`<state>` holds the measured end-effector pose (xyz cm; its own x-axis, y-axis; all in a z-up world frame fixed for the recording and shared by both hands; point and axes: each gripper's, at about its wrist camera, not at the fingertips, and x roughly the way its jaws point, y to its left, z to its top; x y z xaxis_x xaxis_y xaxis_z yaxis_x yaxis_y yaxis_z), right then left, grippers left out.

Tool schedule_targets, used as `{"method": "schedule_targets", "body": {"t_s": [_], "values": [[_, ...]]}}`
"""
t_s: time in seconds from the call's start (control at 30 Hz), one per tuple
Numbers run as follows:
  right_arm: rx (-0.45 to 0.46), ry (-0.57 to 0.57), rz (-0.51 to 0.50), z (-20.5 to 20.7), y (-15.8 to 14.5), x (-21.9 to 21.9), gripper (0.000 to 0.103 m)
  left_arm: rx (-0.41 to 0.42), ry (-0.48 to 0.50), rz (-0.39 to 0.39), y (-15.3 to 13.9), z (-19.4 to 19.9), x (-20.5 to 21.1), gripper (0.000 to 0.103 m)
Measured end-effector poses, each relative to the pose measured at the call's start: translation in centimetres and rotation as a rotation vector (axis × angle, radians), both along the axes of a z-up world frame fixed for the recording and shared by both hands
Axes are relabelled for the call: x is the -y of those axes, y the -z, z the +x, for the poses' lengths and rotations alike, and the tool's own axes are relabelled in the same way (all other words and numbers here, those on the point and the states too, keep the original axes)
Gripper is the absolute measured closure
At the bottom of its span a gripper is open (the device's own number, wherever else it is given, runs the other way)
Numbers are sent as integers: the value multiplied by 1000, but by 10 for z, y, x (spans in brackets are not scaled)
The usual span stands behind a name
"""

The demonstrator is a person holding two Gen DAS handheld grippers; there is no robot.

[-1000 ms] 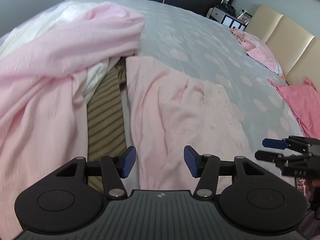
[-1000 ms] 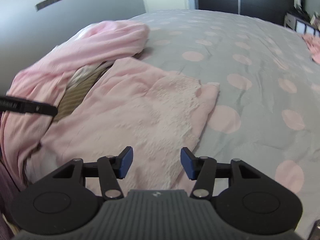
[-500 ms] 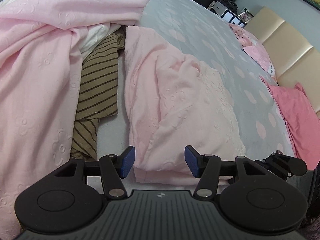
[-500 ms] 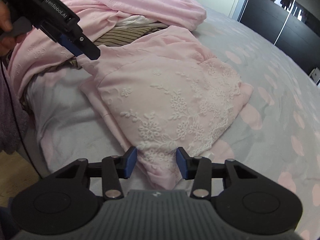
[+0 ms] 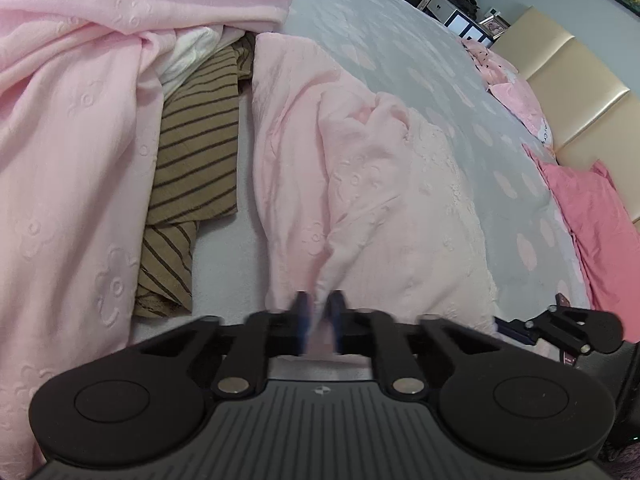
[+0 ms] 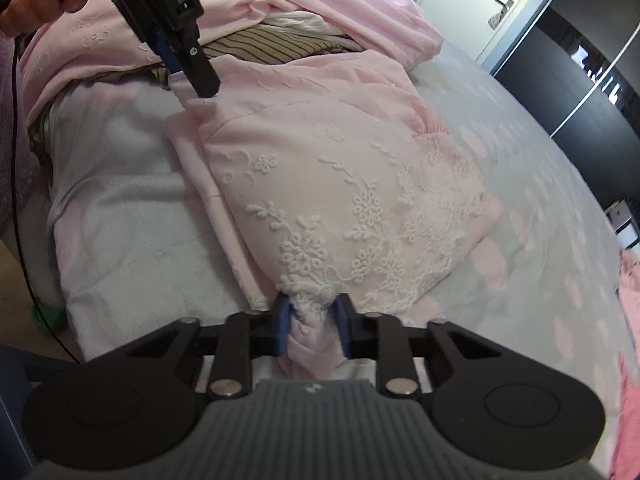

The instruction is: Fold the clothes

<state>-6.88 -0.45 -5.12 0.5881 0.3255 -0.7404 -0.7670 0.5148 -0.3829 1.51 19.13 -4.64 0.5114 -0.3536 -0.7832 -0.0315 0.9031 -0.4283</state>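
Two grippers have hold of one pale pink garment (image 6: 320, 184) that lies on the near part of the bed, a soft top with raised flower shapes pressed into the cloth and a panel of white floral lace over the half nearest the right hand. It lies bunched and doubled rather than flat, with a hemmed edge running along its near side. The right gripper (image 6: 312, 322) has a gathered tuft of the lace corner between its blue pads, and its jaws are closing on that bunch. The left gripper (image 5: 319, 316) is blurred in its own view but its pads are all but together on a thin pinch of the pink cloth; from the right wrist view its dark fingertips (image 6: 204, 80) press into the far corner of the same garment, a hand (image 6: 36, 4) gripping its handle.

Just beyond the garment a brown striped shirt (image 5: 196, 160) lies crumpled, partly under a big heap of pink embossed fabric (image 5: 68, 128) with some white cloth (image 5: 188, 56) tucked in it. On the other side the grey bedspread with pink dots (image 5: 400, 52) runs bare and wide toward the beige headboard (image 5: 576, 92), where darker pink pillows (image 5: 592, 216) rest. The mattress edge drops off close below the right gripper, with wooden floor (image 6: 20, 292) showing past it
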Motion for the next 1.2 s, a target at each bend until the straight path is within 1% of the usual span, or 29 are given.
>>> {"method": "schedule_targets", "body": {"t_s": [0.03, 0.13, 0.2, 0.3, 0.4, 0.53, 0.57, 0.67, 0.73, 0.83, 0.87, 0.9, 0.93, 1.0, 1.07, 1.1, 1.13, 1.2], "values": [[16, 4, 1, -1, -5, 1, 93, 12, 6, -15, -4, -2, -1, 102], [-13, 50, 52, 5, -23, 13, 94, 33, 44, -27, -13, -7, 2, 103], [-34, 64, 71, 6, -28, 20, 94, 4, 63, -7, -11, -9, 5, 103], [-61, 29, 36, 0, -19, 17, 94, -48, 73, 36, -1, -8, 7, 103], [-72, -9, -11, -5, -4, 9, 94, -87, 93, 102, 10, -5, 11, 103], [-103, -32, -35, -1, 11, 5, 94, -136, 132, 174, 26, -2, 17, 103], [-114, -29, -27, 1, 11, 7, 94, -144, 146, 188, 28, -1, 18, 103], [-166, -8, 15, 9, 3, 13, 88, -139, 157, 199, 25, -5, 20, 103], [-212, 17, 54, 14, -5, 20, 80, -127, 155, 187, 16, -8, 16, 101], [-273, 60, 115, 18, -21, 33, 78, -90, 138, 182, -2, -12, 7, 83], [-283, 82, 148, 20, -28, 37, 76, -73, 132, 184, -9, -13, 4, 71], [-289, 103, 188, 22, -35, 43, 69, -55, 126, 184, -15, -13, 2, 59], [-291, 127, 226, 25, -40, 47, 64, -29, 118, 186, -21, -12, 1, 55], [-293, 178, 295, 32, -50, 55, 60, 26, 107, 185, -32, -9, 2, 50], [-284, 235, 337, 42, -53, 60, 54, 61, 95, 197, -37, 1, 8, 44], [-285, 263, 354, 47, -53, 62, 51, 71, 88, 213, -38, 9, 13, 43], [-287, 290, 371, 52, -53, 63, 44, 80, 80, 227, -37, 16, 17, 43], [-295, 340, 407, 61, -53, 68, 32, 98, 50, 228, -35, 27, 19, 43]]}}
